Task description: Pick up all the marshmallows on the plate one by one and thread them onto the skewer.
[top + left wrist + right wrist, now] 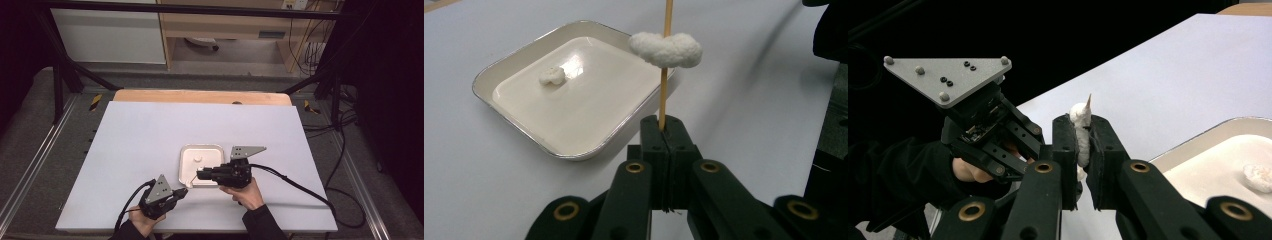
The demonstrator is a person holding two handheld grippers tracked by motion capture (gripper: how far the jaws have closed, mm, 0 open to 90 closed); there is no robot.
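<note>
Black plastic makes up both grippers, each topped by a grey three-cornered metal plate with small screws. Near the front edge of the desk, left of the middle, the left gripper (663, 134) has its jaws clenched on the lower end of a thin wooden skewer (664, 95). That skewer stands straight up from the jaws, smooth and pale tan, and passes through a white lump (666, 48), soft and crumbly in look, shaped like a small cloud and sitting well above the jaws.

White matte sheet covers the desk (150, 135), with a strip of bare wood showing along its far edge.

Just right of the skewer, a little in front of the desk's middle, lies a shallow tray (184, 159), rectangular with rounded corners, a shiny metal rim and a glossy cream inside. A second small white lump (552, 76) lies in it, towards its far side.

Over the tray's front edge, the right gripper (1082, 142) grasps the white lump on the skewer from both sides, the skewer's sharp tip (1088, 100) poking out above the pads.
</note>
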